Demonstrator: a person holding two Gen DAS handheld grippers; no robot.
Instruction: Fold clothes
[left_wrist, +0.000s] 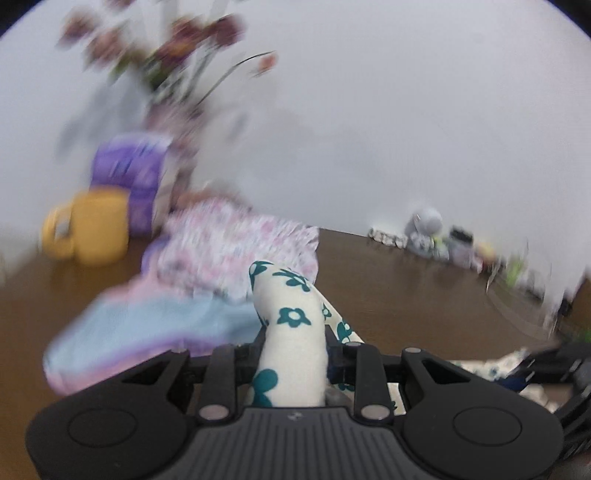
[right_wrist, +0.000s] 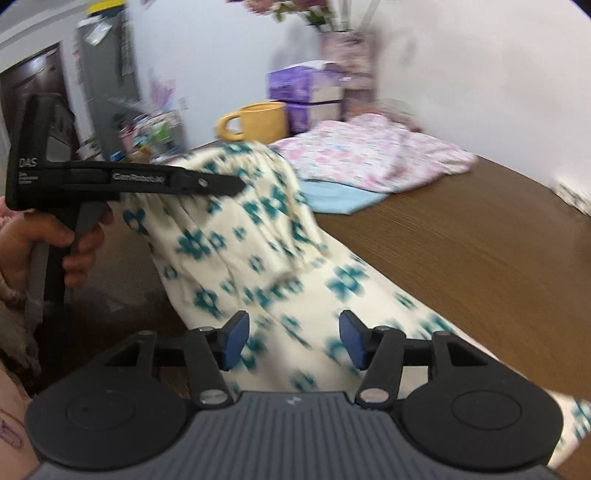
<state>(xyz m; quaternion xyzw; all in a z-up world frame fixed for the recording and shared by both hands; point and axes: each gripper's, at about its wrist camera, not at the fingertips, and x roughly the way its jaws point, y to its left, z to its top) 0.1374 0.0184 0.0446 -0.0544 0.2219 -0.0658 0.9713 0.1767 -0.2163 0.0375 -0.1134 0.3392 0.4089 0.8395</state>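
Note:
A cream garment with teal flowers (right_wrist: 280, 266) drapes from the table's near side up into the air. My left gripper (left_wrist: 295, 332) is shut on a fold of this garment (left_wrist: 291, 325), which bulges up between its fingers. In the right wrist view the left gripper (right_wrist: 236, 187) holds that fold raised at the left, with a person's hand (right_wrist: 55, 243) on its handle. My right gripper (right_wrist: 293, 338) hovers open just above the garment's lower part. Its blue pads (right_wrist: 234, 339) stand wide apart with nothing between them.
A folded pink floral garment (right_wrist: 373, 155) lies on a light blue cloth (right_wrist: 340, 199) at the back of the brown wooden table (right_wrist: 461, 251). Behind them stand a yellow mug (right_wrist: 262, 120), a purple box (right_wrist: 295, 83) and a vase of flowers (left_wrist: 173, 55). Small items (left_wrist: 428, 232) line the far right edge.

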